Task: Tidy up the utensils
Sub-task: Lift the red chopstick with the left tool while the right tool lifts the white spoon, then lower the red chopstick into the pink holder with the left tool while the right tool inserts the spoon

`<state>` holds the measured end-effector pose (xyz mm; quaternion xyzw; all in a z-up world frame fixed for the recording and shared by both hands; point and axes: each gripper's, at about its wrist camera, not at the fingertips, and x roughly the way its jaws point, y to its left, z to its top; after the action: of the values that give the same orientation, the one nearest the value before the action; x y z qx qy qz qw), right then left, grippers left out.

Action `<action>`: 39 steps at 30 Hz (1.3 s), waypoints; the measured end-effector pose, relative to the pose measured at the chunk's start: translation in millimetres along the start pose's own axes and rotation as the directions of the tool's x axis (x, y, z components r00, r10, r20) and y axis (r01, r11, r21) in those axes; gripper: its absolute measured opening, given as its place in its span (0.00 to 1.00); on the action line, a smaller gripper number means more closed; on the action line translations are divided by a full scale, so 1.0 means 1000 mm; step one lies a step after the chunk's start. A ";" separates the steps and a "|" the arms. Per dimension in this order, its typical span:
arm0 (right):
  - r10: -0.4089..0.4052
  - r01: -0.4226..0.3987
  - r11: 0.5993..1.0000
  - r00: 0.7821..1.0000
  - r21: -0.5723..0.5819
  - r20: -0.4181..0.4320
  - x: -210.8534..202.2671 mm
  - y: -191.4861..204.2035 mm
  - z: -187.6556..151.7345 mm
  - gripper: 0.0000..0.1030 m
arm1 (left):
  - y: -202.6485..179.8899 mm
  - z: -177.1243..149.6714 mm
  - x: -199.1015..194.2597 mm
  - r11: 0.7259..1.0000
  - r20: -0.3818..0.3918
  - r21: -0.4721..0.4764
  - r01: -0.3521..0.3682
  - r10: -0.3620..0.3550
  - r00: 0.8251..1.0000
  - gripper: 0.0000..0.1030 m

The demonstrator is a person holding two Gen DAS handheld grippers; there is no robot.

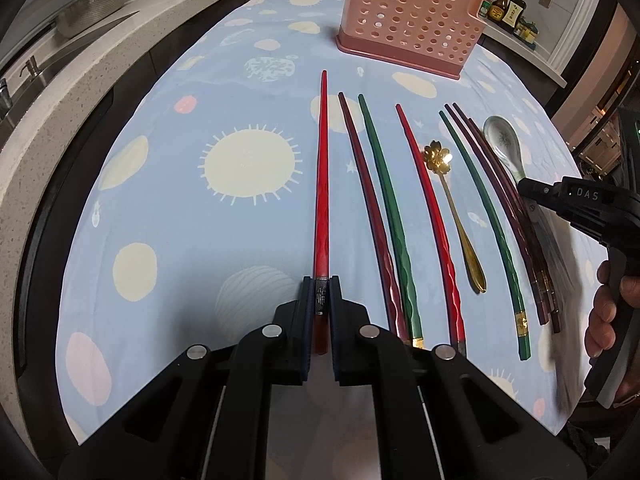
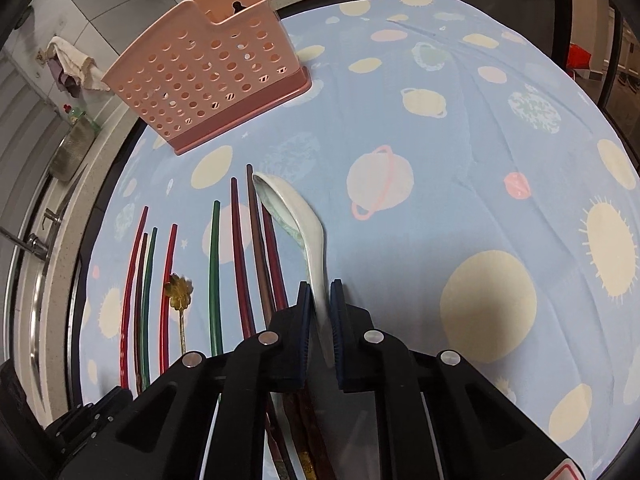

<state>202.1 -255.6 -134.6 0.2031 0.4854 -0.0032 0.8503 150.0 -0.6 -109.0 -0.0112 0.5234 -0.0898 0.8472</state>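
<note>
My left gripper point(image 1: 321, 300) is pinching the near end of a red chopstick point(image 1: 322, 184), both pads tight against the grey band by its handle. The stick runs straight away from me toward the pink perforated utensil holder point(image 1: 404, 28), which stands upright at the far side of the space-print tablecloth point(image 1: 180, 184). The chopstick's tip stops short of the holder's base.

My right gripper point(image 2: 320, 304) has its pads pressed against the handle of the white ceramic soup spoon point(image 2: 298, 224); the spoon's bowl points toward the holder point(image 2: 208, 76) and I think it is tilted on its side, though the fisheye makes that hard to judge.

Between the two held pieces, on the near side of the holder, the remaining utensils lie in a rough row on the cloth: a maroon chopstick point(image 1: 366, 200) and a green chopstick point(image 1: 386, 200) close together, a second red chopstick point(image 1: 430, 208), a gold flower-headed spoon point(image 1: 452, 204), another green chopstick point(image 1: 484, 216), and a bunch of dark maroon chopsticks point(image 1: 504, 204) just beside the soup spoon.
</note>
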 end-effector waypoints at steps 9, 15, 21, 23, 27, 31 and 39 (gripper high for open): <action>-0.030 0.031 0.998 0.999 -0.053 0.016 -0.006 0.007 -0.004 0.08 | 0.002 -0.001 0.000 1.000 0.012 -0.014 0.018 -0.018 1.000 0.07; -0.060 0.066 0.993 0.996 -0.095 0.073 -0.035 0.013 -0.012 0.07 | 0.006 -0.005 -0.010 0.999 0.018 -0.032 0.038 -0.038 0.999 0.07; -0.056 0.065 0.994 0.992 -0.083 0.112 -0.064 0.010 -0.019 0.07 | 0.009 -0.011 -0.031 0.998 0.051 -0.039 0.050 -0.048 0.998 0.07; -0.054 0.064 0.995 0.991 -0.078 0.121 -0.072 0.009 -0.022 0.07 | 0.009 -0.013 -0.039 0.998 0.062 -0.039 0.052 -0.050 0.997 0.07; -0.053 0.065 0.995 0.987 -0.073 0.152 -0.091 0.007 -0.025 0.07 | 0.011 -0.012 -0.055 0.998 0.093 -0.044 0.052 -0.048 0.995 0.07; -0.039 0.054 0.996 0.981 -0.071 0.191 -0.111 0.008 -0.022 0.06 | 0.013 -0.002 -0.078 0.997 0.148 -0.054 0.061 -0.053 0.988 0.07; -0.011 0.036 0.995 0.967 -0.096 0.254 -0.138 0.021 0.002 0.06 | 0.014 0.051 -0.127 0.996 0.297 -0.045 0.075 -0.058 0.953 0.07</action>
<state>134.9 -263.8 -12.1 0.1526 0.3747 -0.0151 0.9144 142.0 30.4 24.3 -0.0660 0.3927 -0.1010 0.9117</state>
